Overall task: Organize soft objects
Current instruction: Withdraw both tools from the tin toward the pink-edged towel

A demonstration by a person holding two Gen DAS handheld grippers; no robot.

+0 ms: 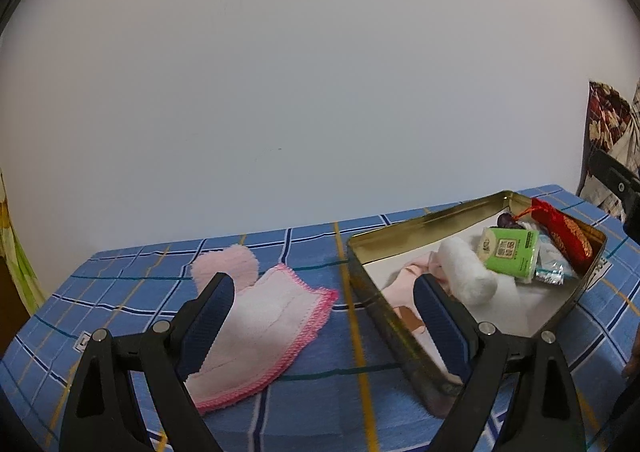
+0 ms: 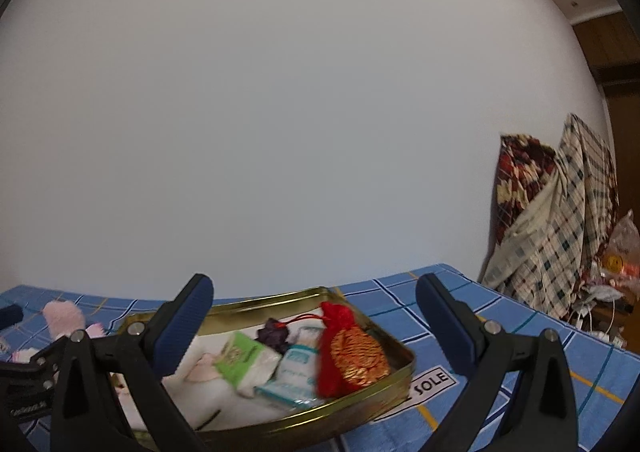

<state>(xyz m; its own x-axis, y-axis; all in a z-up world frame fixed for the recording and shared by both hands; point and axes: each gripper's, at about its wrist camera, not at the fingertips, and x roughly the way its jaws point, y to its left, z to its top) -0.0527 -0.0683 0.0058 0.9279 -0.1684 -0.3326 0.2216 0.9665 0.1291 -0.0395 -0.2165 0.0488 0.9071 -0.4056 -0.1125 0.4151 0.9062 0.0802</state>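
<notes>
Nearest, the left claw (image 1: 324,312) hangs spread and empty above the flat white cloth with pink crochet edging (image 1: 276,316), which lies on the blue checked surface (image 1: 120,316) just beside the shallow gold metal tin (image 1: 400,328). Pinching 1 free hem and lifting it over the tin's raised rim looks the cleanest approach. Farther off, the right claw (image 2: 314,326) hovers parted and empty over the tin's packed far half, so the open room appears to be its near end.

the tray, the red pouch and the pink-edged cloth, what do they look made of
Tray: likely thin metal with a brassy gold finish; its walls shine and mirror the contents.
Red pouch: woven fabric, seemingly satin brocade, with a glinting gold pattern and a cord.
Pink-edged cloth: soft cotton-like textile, matte, with a stitched pink border; the exact fibre is unclear.
</notes>
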